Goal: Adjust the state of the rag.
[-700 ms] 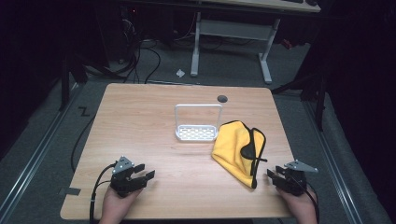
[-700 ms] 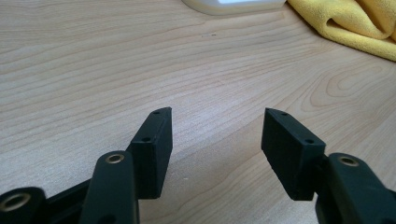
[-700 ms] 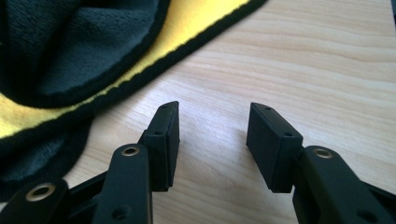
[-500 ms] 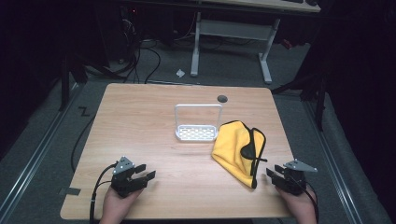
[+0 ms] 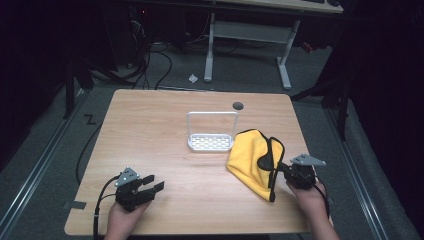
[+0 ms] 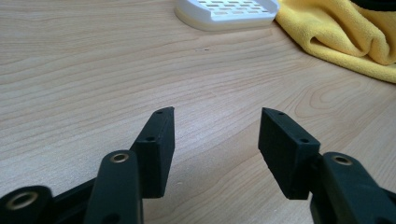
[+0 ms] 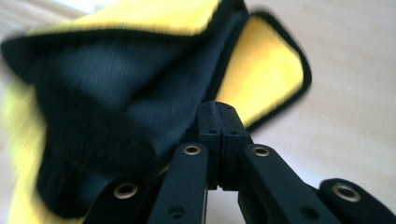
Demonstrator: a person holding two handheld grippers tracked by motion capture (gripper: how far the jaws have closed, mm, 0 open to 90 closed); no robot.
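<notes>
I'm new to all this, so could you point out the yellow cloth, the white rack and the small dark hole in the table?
yellow cloth point(image 5: 247, 155): high view, on its broad yellow face.
white rack point(image 5: 211, 142): high view, on its slotted base.
dark hole point(image 5: 238, 106): high view, at its centre.

**Bright surface, dark surroundings**

Overhead light falls evenly on the pale wooden surface point(image 5: 165, 130); the floor beyond lies in deep gloom. The right gripper view is blurred, its yellow, black-edged cloth point(image 7: 261, 70) smeared. The left gripper view is sharp, shadows soft.
</notes>
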